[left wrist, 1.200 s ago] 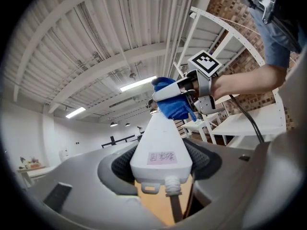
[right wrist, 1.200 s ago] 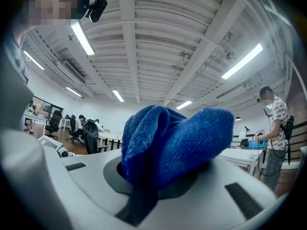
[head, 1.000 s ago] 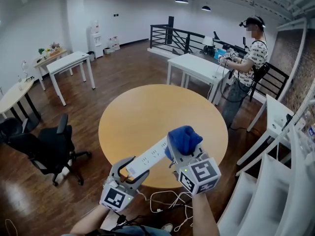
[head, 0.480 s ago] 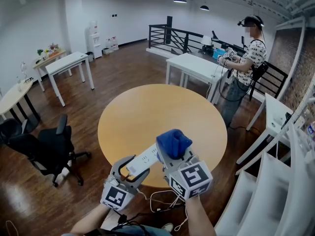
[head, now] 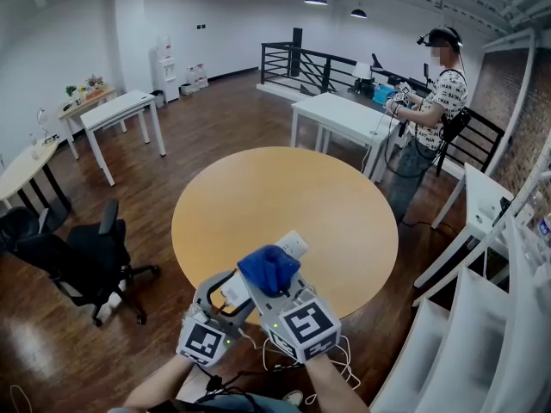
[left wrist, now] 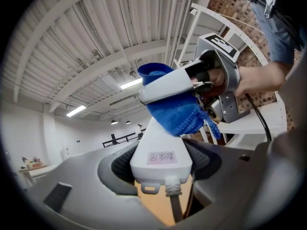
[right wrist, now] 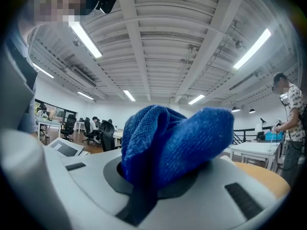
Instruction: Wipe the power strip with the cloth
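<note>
Surface: round wooden desk (head: 284, 205), pale top, bare. Dark plank floor (head: 215, 119) around it. Loose white cables (head: 344, 370) lie on the floor under the desk's near edge.

Room: open, white-walled. White rectangular tables (head: 120, 110) stand at the left and the back. A black office chair (head: 90, 261) is at the left, a black railing (head: 310, 65) behind, and white shelving (head: 508, 291) along the right edge. A person (head: 435, 101) stands at the back-right table.

Left tool (head: 231, 295): jaws wide, clamped on the cord end of the white power strip (head: 293, 245), held above the desk's near edge and angled away to the right.

Right tool (head: 274, 284): jaws closed on a bunched blue cloth (head: 269, 269), which sits on the strip's upper face partway along.

Hard to make out:
- From the head view, the cloth and right tool cover the strip's middle; only its far end and a bit near the left jaws show.
- Left gripper view shows the strip's end face with a small label (left wrist: 161, 157), print unreadable; the sockets are out of sight.
- The strip's cord (left wrist: 176, 207) runs down out of frame.
- Right gripper view is filled by the cloth; the strip is hidden.
</note>
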`<state>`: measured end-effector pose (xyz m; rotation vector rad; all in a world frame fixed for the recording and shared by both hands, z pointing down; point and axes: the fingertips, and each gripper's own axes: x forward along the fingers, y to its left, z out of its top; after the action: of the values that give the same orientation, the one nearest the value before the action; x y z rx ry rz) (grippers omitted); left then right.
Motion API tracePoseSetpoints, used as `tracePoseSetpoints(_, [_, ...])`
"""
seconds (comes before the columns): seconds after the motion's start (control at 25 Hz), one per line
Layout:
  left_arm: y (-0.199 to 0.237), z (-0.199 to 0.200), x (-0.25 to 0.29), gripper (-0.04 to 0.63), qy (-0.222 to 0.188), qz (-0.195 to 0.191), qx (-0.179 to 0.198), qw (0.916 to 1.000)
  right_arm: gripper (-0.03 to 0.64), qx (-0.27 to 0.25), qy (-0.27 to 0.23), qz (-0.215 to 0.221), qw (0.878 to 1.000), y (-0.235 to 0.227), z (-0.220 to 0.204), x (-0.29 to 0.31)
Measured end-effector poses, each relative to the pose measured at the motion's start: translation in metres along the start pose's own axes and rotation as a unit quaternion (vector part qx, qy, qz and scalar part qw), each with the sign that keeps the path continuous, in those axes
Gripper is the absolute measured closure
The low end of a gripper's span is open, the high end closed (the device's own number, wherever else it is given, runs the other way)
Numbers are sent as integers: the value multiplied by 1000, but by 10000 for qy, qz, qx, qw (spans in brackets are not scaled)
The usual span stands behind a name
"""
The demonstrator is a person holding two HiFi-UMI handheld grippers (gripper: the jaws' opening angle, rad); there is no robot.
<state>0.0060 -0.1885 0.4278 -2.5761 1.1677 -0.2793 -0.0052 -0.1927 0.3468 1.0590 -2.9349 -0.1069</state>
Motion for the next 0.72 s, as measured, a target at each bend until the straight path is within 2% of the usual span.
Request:
tracePoseSetpoints(0.2, [5, 3, 2, 304, -8, 54, -15, 10000, 567, -12, 27, 296, 9996, 25, -4, 8])
tracePoseSetpoints(0.36, [7, 1, 3, 304, -58, 57, -28, 10000, 567, 46, 7, 345, 9994, 29, -4, 10])
tracePoseSetpoints(0.4, [9, -1, 4, 304, -72, 53, -125, 9999, 566, 96, -38, 318, 9994, 28, -1, 8])
tracePoseSetpoints(0.56, [26, -7, 2, 305, -80, 94, -981, 9951, 566, 32, -243, 103, 9996, 25, 8, -7])
tracePoseSetpoints(0.72, [43, -9, 0, 305, -203, 105, -1439, 9893, 566, 67, -182, 56, 9998, 23, -2, -15])
